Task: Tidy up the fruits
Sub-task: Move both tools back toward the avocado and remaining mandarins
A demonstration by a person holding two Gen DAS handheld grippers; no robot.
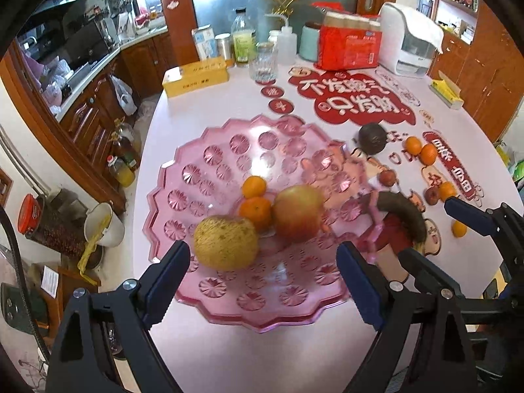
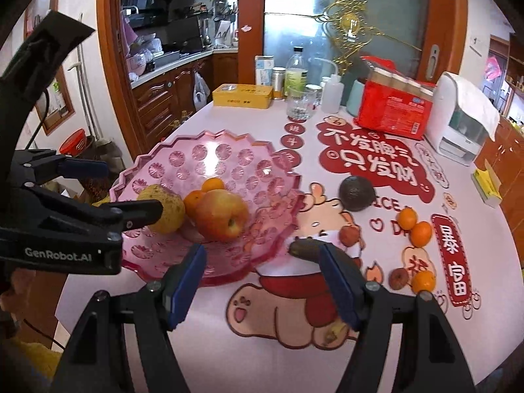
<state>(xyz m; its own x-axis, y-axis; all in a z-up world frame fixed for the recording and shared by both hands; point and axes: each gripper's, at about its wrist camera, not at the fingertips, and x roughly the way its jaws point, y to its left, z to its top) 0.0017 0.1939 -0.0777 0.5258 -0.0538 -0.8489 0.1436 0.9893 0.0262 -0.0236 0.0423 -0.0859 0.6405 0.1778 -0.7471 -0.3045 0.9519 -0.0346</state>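
A pink scalloped plate (image 1: 209, 150) (image 2: 183, 160) holds a yellow-brown pear (image 1: 226, 242) (image 2: 167, 209), an apple (image 1: 298, 213) (image 2: 222, 216) and two mandarins (image 1: 255, 213) (image 2: 193, 201). My left gripper (image 1: 263, 281) (image 2: 132, 188) hovers open over the plate's near side with nothing between its fingers. My right gripper (image 2: 262, 281) (image 1: 429, 232) is open beside the plate. A dark banana (image 1: 402, 216) (image 2: 304, 249) lies on the table at its right fingertip, partly hidden. An avocado (image 2: 357, 193), several loose mandarins (image 2: 421, 233) and small red fruits (image 2: 348, 235) lie to the right.
At the back of the table stand a yellow tin (image 2: 242, 95), a glass (image 2: 299, 103), bottles (image 2: 296, 72), a red package (image 2: 393, 111) and a white appliance (image 2: 458, 124). A yellow box (image 2: 488, 186) lies at the right edge. The table's left edge drops to the kitchen floor.
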